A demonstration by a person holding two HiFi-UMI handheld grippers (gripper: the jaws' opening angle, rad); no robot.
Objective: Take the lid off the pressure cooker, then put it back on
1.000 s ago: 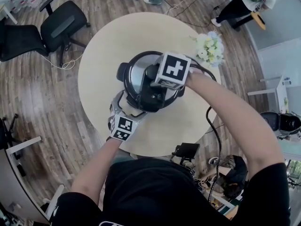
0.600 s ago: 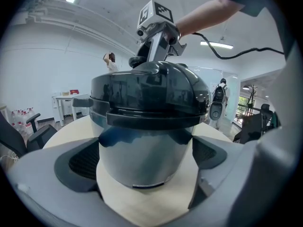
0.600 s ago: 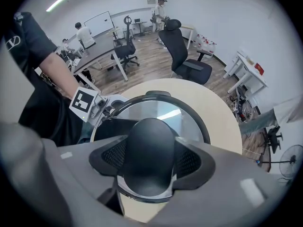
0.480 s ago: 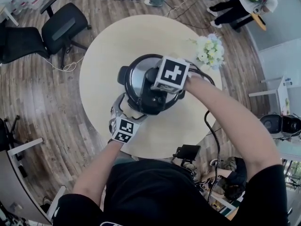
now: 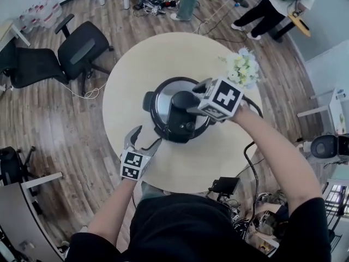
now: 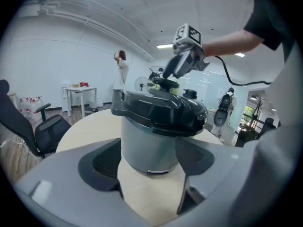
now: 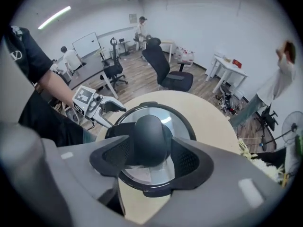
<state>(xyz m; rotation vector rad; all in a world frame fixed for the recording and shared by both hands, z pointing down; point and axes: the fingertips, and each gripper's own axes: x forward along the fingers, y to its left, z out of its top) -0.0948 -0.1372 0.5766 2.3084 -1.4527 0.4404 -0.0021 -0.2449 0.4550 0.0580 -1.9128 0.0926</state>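
Since a second ago the left gripper [image 5: 146, 137] has drawn back from the pressure cooker [image 5: 163, 100] toward the lower left of the head view. It now hangs over the table [image 5: 163, 48] edge with its two grey jaws spread wide and nothing between them. Its own view looks through the gap at the cooker, standing apart beyond the jaws. The right gripper [image 7: 147, 150] has shifted toward the cooker's right side, and its two ribbed black pads press on either side of the single rounded, smooth black knob [image 7: 147, 129]. That knob stands at the middle of the one lid [image 6: 161, 112], a shiny steel disc inside a broad black plastic rim. The lid sits on the brushed grey, cylindrical pot [image 6: 147, 145] and looks slightly tilted in the left gripper view. The cooker stands near the middle of the round, pale beige table. One bunch of white flowers [image 5: 241, 67] lies at the table's upper right. A black cable [image 5: 252, 157] trails along the right forearm. Two black office chairs [image 5: 82, 48] stand on the wood-plank floor at upper left.
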